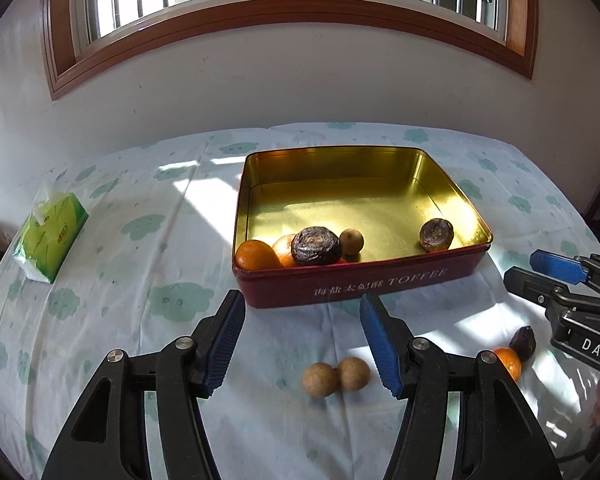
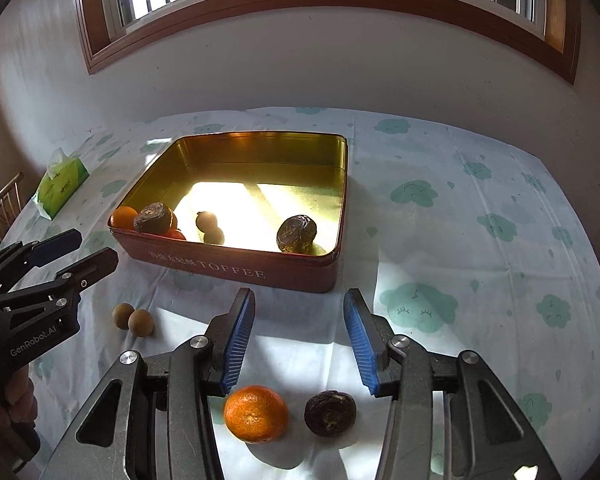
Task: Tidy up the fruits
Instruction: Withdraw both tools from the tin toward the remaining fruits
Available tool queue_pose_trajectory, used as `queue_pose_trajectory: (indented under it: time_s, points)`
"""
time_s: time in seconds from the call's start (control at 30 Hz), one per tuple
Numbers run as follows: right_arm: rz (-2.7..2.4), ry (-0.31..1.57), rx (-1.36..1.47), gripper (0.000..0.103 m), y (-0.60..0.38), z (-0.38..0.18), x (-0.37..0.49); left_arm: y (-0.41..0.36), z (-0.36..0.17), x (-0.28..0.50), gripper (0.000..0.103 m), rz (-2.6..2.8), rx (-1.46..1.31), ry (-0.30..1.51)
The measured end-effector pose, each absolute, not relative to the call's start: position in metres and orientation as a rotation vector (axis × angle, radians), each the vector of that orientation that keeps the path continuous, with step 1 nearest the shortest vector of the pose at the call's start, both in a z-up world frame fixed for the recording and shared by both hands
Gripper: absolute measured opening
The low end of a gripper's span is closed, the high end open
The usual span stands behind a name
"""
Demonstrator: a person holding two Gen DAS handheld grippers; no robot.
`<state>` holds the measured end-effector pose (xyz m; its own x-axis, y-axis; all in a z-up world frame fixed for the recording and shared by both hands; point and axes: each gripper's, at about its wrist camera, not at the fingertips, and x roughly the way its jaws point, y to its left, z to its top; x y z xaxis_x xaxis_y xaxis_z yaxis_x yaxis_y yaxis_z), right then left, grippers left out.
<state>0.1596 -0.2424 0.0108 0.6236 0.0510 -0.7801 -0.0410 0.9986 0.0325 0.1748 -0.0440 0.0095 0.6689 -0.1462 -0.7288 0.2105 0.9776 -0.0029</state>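
A red toffee tin [image 1: 360, 286] [image 2: 236, 268] with a gold inside stands mid-table. It holds oranges [image 1: 256, 256], a dark wrinkled fruit [image 1: 316, 245], a small tan fruit [image 1: 352, 241] and another dark fruit [image 1: 436, 234]. Two tan round fruits [image 1: 335, 376] [image 2: 134, 320] lie touching on the cloth, between the fingers of my open, empty left gripper [image 1: 302, 308]. An orange [image 2: 256, 414] and a dark fruit [image 2: 330, 413] lie side by side under my open, empty right gripper [image 2: 300, 304].
A green tissue pack [image 1: 50, 236] [image 2: 60, 186] lies at the table's far left. A white cloth with green cloud prints [image 2: 460, 208] covers the table. A wall and window stand behind it. A chair back [image 2: 4, 204] shows at the left edge.
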Motion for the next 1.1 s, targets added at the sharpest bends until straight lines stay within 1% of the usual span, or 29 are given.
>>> queue_pose_trajectory:
  time_s: [0.33,0.57,1.1]
  points:
    - [0.000,0.931,0.024,0.044,-0.264,-0.003,0.109,-0.010,-0.020,0.123,0.061,-0.150,0.059,0.881]
    - [-0.009,0.984,0.028,0.044,-0.271,-0.027,0.081,-0.010,-0.038,0.097,0.061,-0.150,0.047,0.919]
    - [0.004,1.006,0.052,0.044,-0.269,-0.043,0.089,-0.015,-0.046,0.092,0.061,-0.181,0.043,0.924]
